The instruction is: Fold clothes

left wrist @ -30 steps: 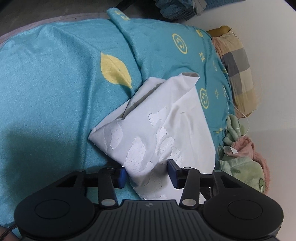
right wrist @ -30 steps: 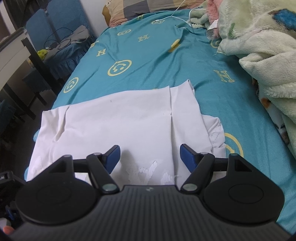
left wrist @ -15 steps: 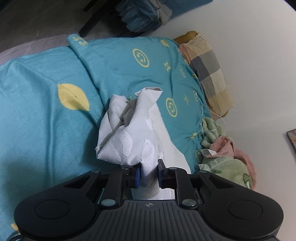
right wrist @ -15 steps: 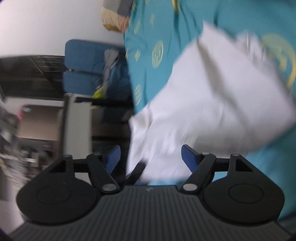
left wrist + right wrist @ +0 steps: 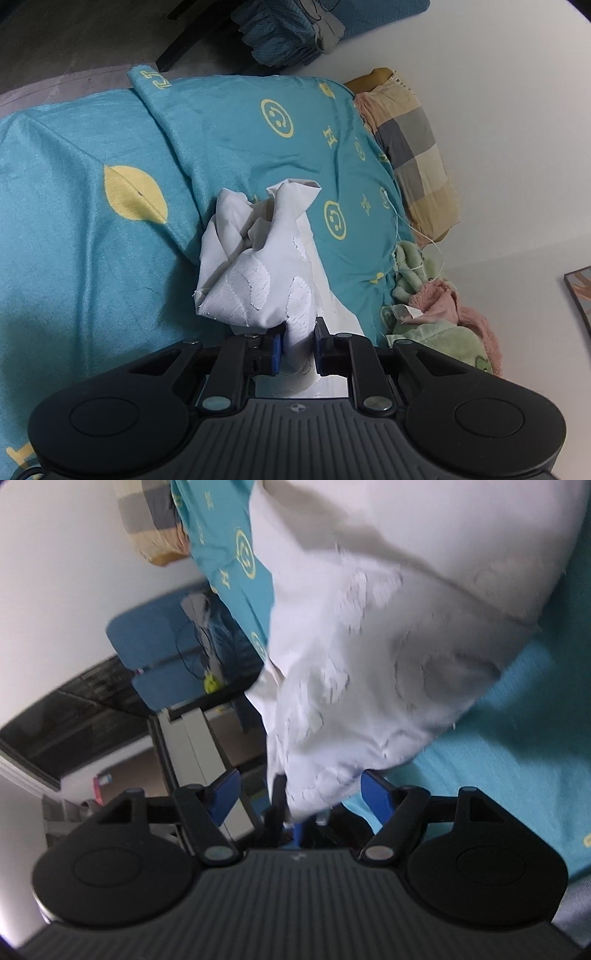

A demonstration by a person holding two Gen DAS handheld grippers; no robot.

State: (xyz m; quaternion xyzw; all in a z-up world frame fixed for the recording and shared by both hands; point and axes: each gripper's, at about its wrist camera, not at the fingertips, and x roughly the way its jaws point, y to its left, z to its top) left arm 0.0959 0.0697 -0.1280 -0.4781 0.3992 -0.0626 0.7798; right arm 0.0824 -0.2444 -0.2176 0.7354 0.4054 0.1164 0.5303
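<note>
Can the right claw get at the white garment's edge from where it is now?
Probably yes: the right claw is open with the white garment bunched right at its fingertips; nothing blocks it. The left claw already pinches that edge.

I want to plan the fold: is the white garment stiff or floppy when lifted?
Probably floppy: the white garment bunches and droops where the left gripper pinches it. It looks thin and light. Unheld edges would likely sag onto the teal bedspread.

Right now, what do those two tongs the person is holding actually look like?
Both look alike. The left tongs and right tongs have a dark grey ribbed body, two round black side lobes, black linked arms with silver pivot pins, and blue pads on the fingertips. No hand or sleeve shows.
</note>
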